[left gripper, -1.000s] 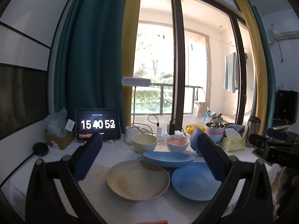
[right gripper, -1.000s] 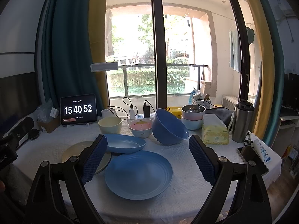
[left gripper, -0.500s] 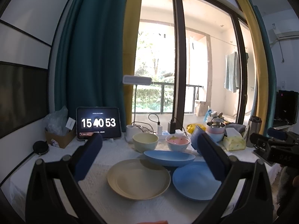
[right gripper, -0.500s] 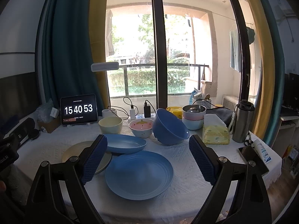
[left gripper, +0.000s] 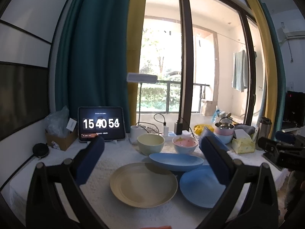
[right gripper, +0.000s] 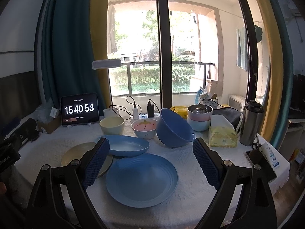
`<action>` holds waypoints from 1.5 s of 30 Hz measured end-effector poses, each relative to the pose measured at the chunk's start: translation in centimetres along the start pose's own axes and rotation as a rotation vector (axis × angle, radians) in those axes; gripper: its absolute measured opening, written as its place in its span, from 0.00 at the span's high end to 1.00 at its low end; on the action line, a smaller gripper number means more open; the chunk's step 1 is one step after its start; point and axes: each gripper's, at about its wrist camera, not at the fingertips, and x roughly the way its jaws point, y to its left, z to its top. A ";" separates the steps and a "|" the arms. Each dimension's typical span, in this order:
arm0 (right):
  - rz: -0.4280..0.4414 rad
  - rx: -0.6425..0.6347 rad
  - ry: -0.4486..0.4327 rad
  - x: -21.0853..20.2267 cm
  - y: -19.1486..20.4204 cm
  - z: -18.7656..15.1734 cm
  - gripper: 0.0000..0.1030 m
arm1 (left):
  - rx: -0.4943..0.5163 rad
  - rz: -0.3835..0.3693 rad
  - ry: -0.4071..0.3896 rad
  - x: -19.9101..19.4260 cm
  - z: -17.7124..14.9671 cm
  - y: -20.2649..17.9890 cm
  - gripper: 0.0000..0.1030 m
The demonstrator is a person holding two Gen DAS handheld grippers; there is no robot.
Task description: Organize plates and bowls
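On the white table lie a cream plate, a round blue plate and an oval blue dish resting partly on the other two. Behind stand a cream bowl, a pink bowl and a large blue bowl tipped on its side. My left gripper is open and empty above the cream plate. My right gripper is open and empty above the round blue plate.
A tablet clock stands at the back left by a cardboard box. Chargers and cables lie behind the bowls. At the right are stacked bowls, a tissue pack, a steel flask and a phone.
Nothing on the table has moved. Both grippers stay open and hover nearly still; only the clock has ticked on.
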 end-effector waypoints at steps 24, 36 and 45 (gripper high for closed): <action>0.048 0.050 0.149 11.4 -2.0 1.1 0.11 | -0.002 0.006 0.214 11.7 -0.7 -0.8 0.01; 0.124 0.079 0.288 18.7 -1.8 -0.5 0.23 | -0.030 0.016 0.364 18.9 -3.6 -0.7 0.01; 0.188 0.160 0.425 23.6 -1.8 -2.3 0.37 | -0.044 0.005 0.443 22.9 -5.4 -0.7 0.02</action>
